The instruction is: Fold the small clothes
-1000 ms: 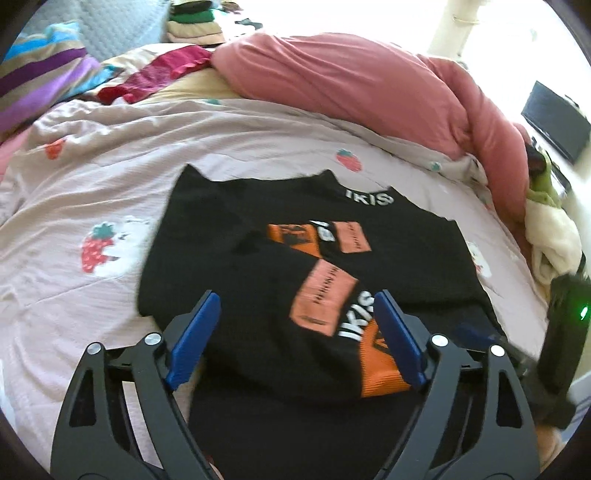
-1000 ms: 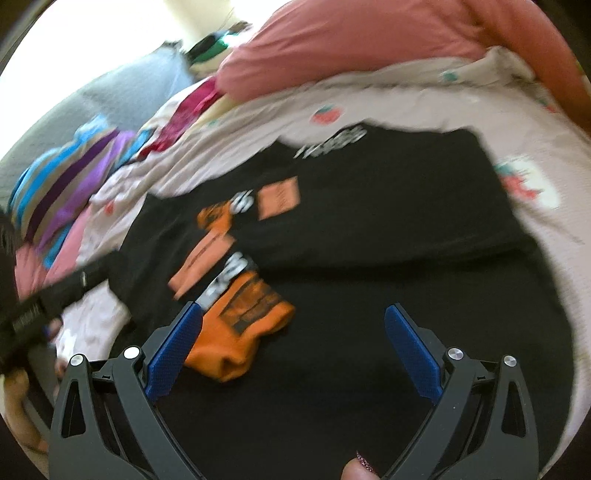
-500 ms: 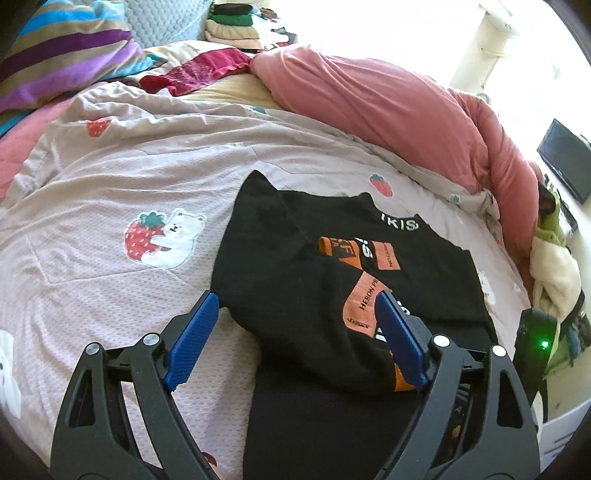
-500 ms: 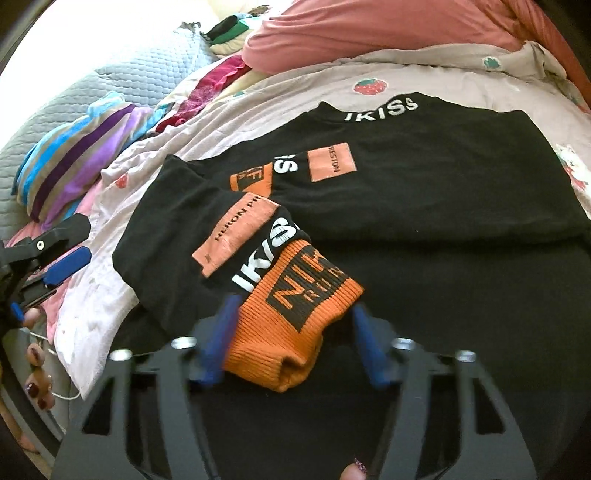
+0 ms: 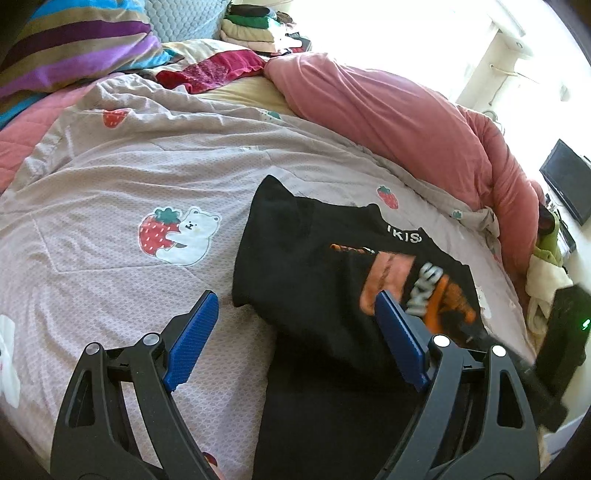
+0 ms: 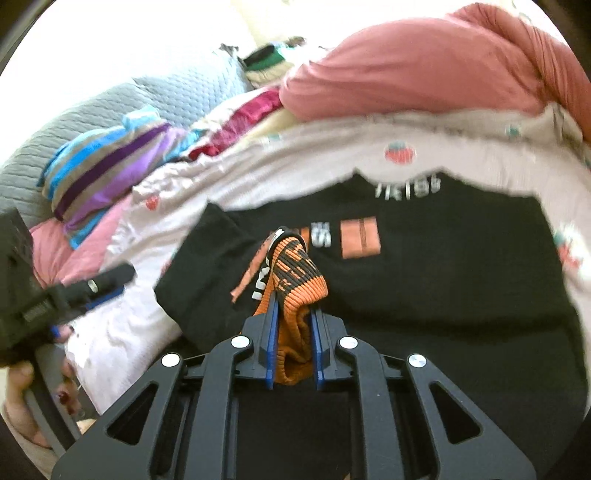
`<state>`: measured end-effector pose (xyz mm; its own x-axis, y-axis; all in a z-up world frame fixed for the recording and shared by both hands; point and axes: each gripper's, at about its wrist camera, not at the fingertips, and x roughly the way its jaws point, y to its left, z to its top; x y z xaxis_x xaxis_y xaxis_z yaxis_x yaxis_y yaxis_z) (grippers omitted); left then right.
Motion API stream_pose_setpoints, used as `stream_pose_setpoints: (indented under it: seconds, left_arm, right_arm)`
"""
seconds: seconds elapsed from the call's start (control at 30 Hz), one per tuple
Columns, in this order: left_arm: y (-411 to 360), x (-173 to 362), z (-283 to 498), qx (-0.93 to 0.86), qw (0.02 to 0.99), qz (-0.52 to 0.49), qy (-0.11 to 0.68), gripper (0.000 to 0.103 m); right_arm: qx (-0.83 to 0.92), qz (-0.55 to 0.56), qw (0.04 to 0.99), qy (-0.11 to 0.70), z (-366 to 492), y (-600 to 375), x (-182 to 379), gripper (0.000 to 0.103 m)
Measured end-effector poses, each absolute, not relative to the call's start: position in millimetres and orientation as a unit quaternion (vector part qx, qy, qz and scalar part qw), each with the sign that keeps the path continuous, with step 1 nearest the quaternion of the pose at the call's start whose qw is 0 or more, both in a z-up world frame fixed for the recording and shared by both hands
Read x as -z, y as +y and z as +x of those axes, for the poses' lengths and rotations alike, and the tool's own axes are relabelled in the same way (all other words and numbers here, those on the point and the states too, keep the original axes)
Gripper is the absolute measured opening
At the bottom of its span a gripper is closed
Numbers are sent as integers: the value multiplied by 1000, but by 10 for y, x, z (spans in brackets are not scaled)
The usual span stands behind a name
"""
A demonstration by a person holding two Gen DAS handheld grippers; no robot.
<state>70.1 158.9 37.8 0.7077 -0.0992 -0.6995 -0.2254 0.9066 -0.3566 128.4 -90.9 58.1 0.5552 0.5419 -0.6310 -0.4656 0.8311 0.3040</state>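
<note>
A black sweater (image 6: 443,295) with orange patches and white lettering lies on the bed, its left sleeve folded across the body. My right gripper (image 6: 293,308) is shut on the sleeve's orange ribbed cuff (image 6: 299,284) and lifts it off the sweater. My left gripper (image 5: 295,325) is open and empty, hovering over the sweater's left edge (image 5: 288,266); the lifted cuff (image 5: 447,295) shows blurred at its right. The left gripper also shows at the left edge of the right wrist view (image 6: 92,288).
The sweater rests on a pale pink quilt (image 5: 129,177) with strawberry prints. A rolled pink duvet (image 5: 388,110) lies behind it. A striped pillow (image 5: 74,44) and folded clothes (image 5: 255,29) sit at the back left.
My right gripper closed on the orange cuff and raised it off the sweater. My left gripper drew back to the left, staying open.
</note>
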Motion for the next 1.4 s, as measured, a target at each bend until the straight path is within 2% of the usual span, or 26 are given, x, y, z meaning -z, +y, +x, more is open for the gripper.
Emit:
stream_pose_setpoints:
  seconds: [0.23, 0.53, 1.4]
  left_arm:
    - [1569, -419, 689, -32, 901, -211, 377, 79]
    - [1511, -433, 713, -28, 902, -200, 382, 79]
    - [1153, -368, 1089, -11, 902, -163, 399, 79]
  right_arm:
    - [-270, 45, 902, 334, 1411, -1094, -920, 14]
    - [-222, 42, 924, 308, 1580, -1436, -1049, 13]
    - [-150, 69, 930, 328, 1774, -2086, -716, 13]
